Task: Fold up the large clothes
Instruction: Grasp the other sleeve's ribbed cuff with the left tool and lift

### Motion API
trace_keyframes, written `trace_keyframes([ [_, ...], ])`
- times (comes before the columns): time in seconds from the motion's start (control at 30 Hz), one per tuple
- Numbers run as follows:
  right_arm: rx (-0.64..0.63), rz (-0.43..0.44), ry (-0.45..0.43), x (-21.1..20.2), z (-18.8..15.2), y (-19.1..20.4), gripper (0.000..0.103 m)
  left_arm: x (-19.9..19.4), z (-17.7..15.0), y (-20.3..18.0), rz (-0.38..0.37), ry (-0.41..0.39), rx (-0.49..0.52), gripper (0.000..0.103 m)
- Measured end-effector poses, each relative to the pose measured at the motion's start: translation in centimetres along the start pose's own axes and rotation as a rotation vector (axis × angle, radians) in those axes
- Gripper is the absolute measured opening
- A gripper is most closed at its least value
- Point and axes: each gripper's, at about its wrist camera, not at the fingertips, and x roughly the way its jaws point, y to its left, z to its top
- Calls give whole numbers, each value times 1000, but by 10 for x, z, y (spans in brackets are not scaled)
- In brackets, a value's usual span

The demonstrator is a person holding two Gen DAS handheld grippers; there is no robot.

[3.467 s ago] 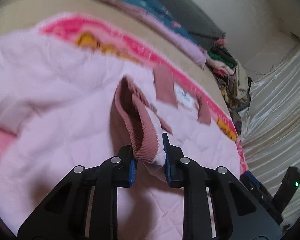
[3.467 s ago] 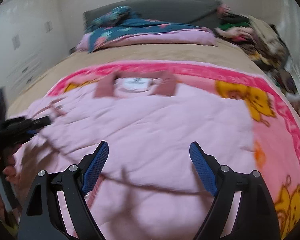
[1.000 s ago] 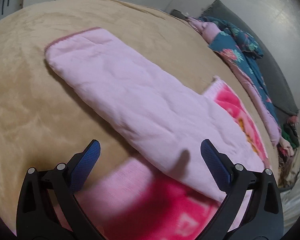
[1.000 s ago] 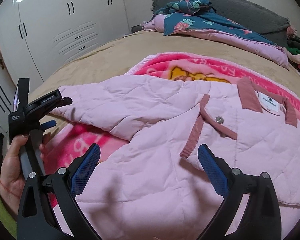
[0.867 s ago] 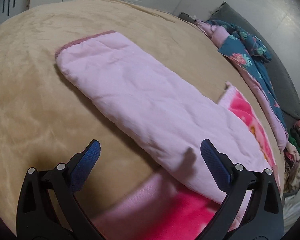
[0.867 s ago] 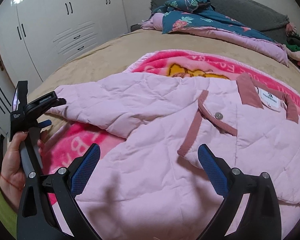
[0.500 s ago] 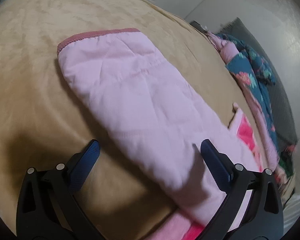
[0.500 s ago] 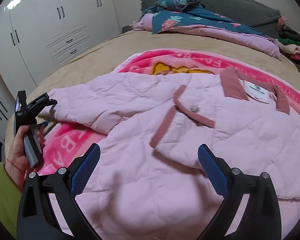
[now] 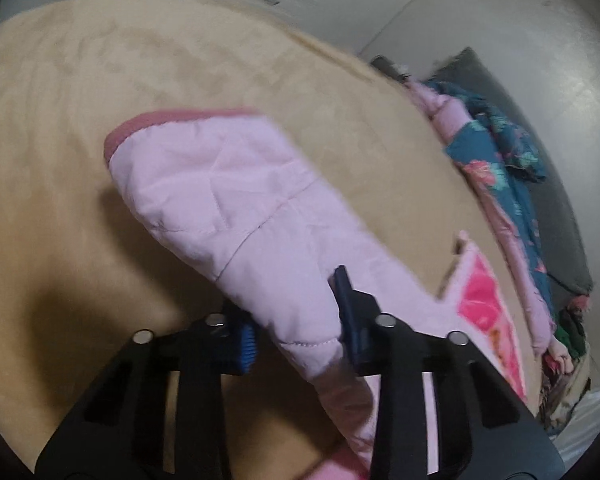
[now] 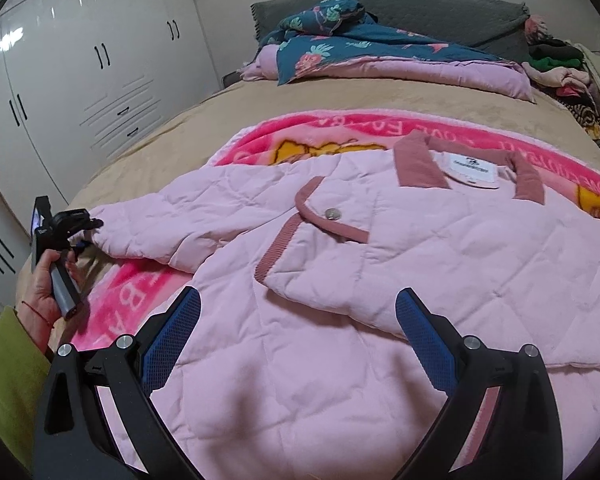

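We see the pink quilted jacket (image 10: pixel 380 280) spread over a pink cartoon blanket (image 10: pixel 340 128) on the tan bed (image 10: pixel 204 128), collar toward the headboard. Its sleeve (image 9: pixel 228 200) stretches out over the bed cover. Our left gripper (image 9: pixel 296 336) is closing its jaws, the sleeve's edge bunched between the 2 blue pads. Our right gripper (image 10: pixel 298 340) hovers over the jacket's body, jaws spread wide, gripping nothing.
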Motion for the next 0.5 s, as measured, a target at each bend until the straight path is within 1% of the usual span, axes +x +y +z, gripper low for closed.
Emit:
trace_keyframes([
  [0.07,7,-6,-11,-9,-1,-5,97,-15,4,-12,-18,-18,25,21],
  [0.1,15,-10,-15,-14,-2,-8,97,-27,5,-24,-30,-25,49,21],
  [0.17,36,-13,-24,-25,-4,-15,97,-38,7,-42,-54,-33,78,19],
  [0.27,33,-14,-35,-41,-9,-19,97,-65,5,-73,-98,-56,143,14],
  [0.37,24,-28,-49,-59,-14,-20,97,-93,-1,-105,-149,-70,200,12],
  [0.5,41,-30,-73,-84,-20,-26,97,-135,-15,-150,-207,-99,308,11],
])
